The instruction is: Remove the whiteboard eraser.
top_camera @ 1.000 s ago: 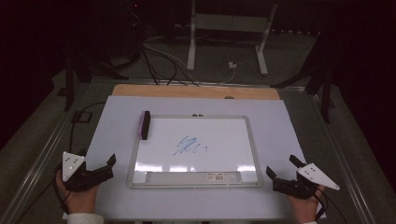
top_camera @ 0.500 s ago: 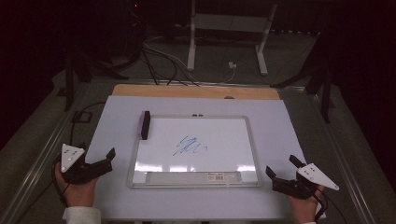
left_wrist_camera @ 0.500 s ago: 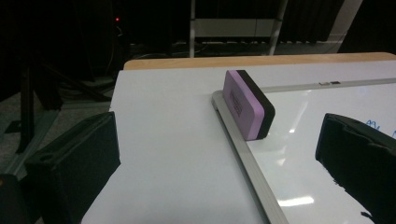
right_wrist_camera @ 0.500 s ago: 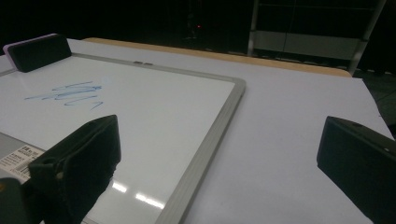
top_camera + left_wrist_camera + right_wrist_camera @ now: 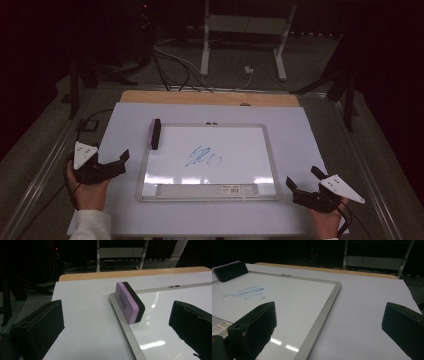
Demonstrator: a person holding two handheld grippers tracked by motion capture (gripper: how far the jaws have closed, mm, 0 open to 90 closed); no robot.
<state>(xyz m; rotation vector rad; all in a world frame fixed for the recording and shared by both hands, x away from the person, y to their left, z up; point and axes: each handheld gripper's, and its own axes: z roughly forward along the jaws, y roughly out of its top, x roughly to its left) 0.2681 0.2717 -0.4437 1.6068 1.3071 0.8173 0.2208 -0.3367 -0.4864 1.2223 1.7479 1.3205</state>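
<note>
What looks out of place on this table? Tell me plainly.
Little stands out. The eraser stands on its long edge, tilted on the left frame of the whiteboard instead of lying flat. A blue scribble marks the board's middle. Both grippers, left and right, are open and empty.

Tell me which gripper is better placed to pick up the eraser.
Left, probably. The left gripper sits open on the eraser's side of the whiteboard, facing it. The right gripper, also open, would have to cross the board.
</note>
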